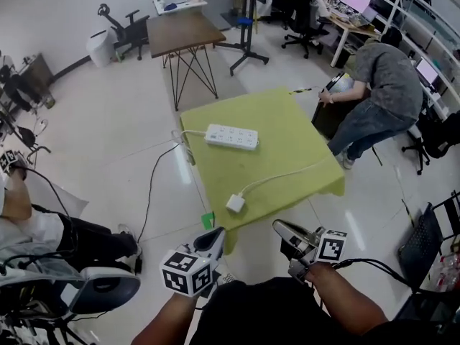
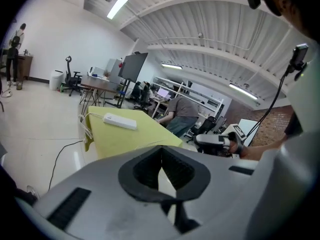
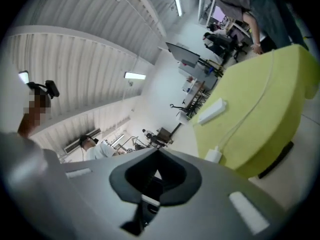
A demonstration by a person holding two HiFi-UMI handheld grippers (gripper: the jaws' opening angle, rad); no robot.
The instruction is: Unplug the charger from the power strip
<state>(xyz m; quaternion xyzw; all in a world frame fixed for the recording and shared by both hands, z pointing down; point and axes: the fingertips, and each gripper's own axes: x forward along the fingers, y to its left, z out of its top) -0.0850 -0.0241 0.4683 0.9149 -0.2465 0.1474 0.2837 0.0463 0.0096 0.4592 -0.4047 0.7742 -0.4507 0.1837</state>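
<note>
A white power strip lies on the green-covered table, toward its far left. The white charger lies apart from it near the table's front edge, and its thin white cable runs off to the right. Both grippers hang in front of the table, below its front edge. The left gripper is shut and empty. The right gripper is also shut on nothing. The left gripper view shows its jaws meeting, with the strip beyond. The right gripper view shows the right gripper, the charger and the strip.
A person bends over at the table's far right corner. A brown table and office chairs stand behind. Another person sits at the left. A black cable trails on the floor left of the table. A black chair stands at the right.
</note>
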